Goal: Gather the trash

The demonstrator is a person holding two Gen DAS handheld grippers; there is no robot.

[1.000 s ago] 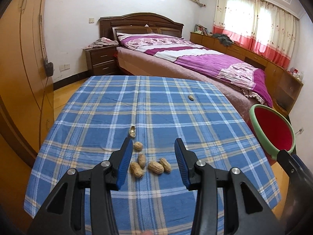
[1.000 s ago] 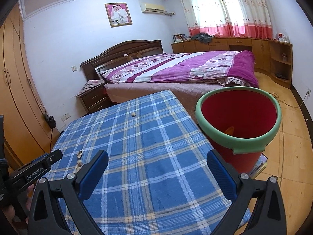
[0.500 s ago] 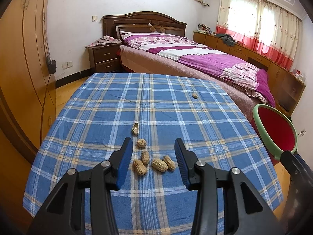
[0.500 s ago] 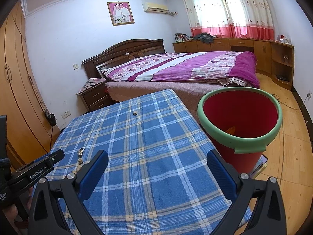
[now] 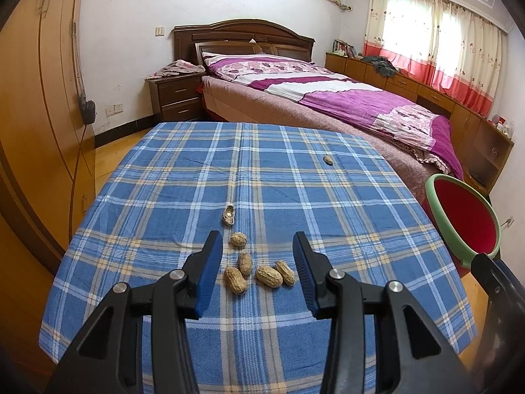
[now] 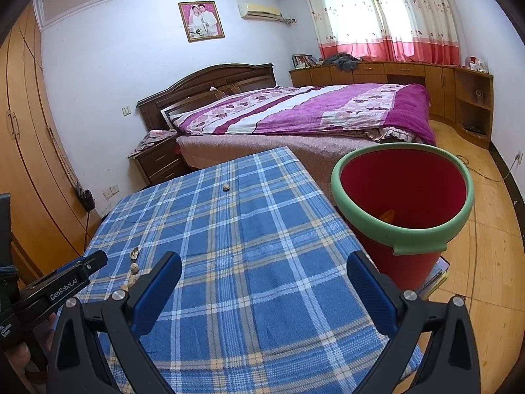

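Note:
Several whole peanuts [image 5: 256, 271] lie in a cluster on the blue plaid tablecloth [image 5: 164, 197], with an empty half shell [image 5: 228, 215] just beyond them. A lone peanut [image 5: 327, 160] lies far back on the right. My left gripper [image 5: 257, 243] hovers over the cluster, open; the nuts show between its blue pads [image 5: 210, 262], untouched. My right gripper [image 6: 264, 262] stands wide open over the cloth's right part, holding nothing. The red bin with a green rim [image 6: 403, 234] stands beside the table's right edge. The peanuts [image 6: 134, 267] sit to the right gripper's left.
A bed with a purple cover [image 5: 344, 105] lies beyond the table, with a nightstand [image 5: 175, 97] on its left. Wooden wardrobes [image 5: 36, 115] line the left wall. Low cabinets [image 6: 410, 75] run under the curtained window. A cable [image 6: 492, 177] trails on the wooden floor.
Both views have drifted only slightly. The peanuts, the bin and both grippers' jaws stand as before.

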